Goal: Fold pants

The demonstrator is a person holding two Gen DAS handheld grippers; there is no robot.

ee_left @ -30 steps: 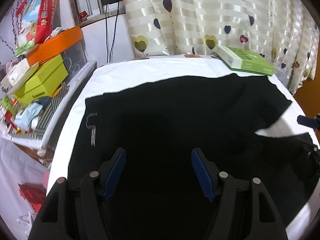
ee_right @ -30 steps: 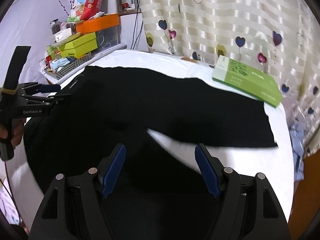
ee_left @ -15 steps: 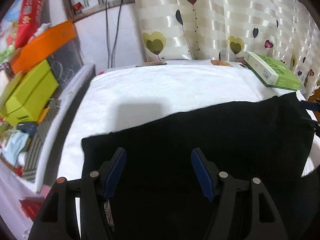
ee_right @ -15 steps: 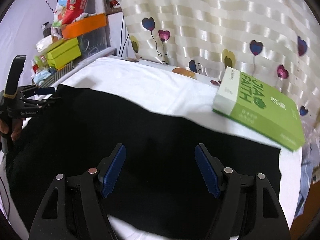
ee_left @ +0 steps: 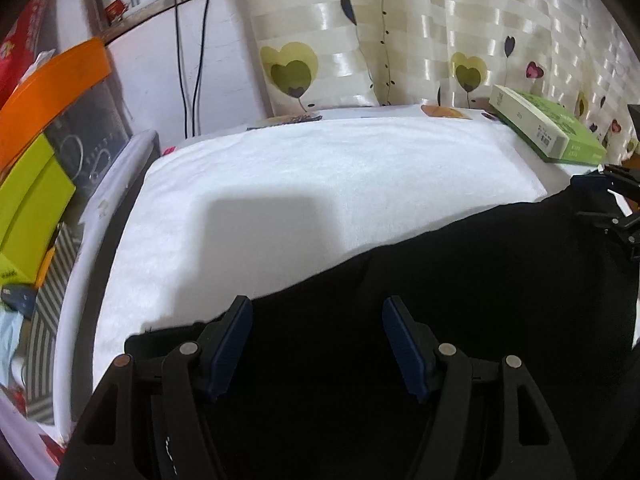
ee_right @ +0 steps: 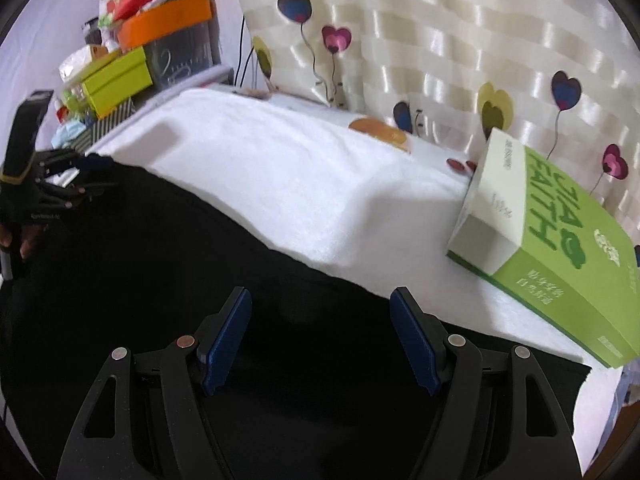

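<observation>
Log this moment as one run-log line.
task: fold pants | left gripper: open | right gripper: open | black pants: on white towel | green box: beside

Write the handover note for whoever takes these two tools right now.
Left tool: open, holding nothing, low over the black pants.
Right tool: open, holding nothing, over the same pants.
The pants lie on the white towel; the far part of the towel is bare.
A green box sits at the far right corner.
Done: how many folds cannot be told.
Left: grip an edge and fold on.
</observation>
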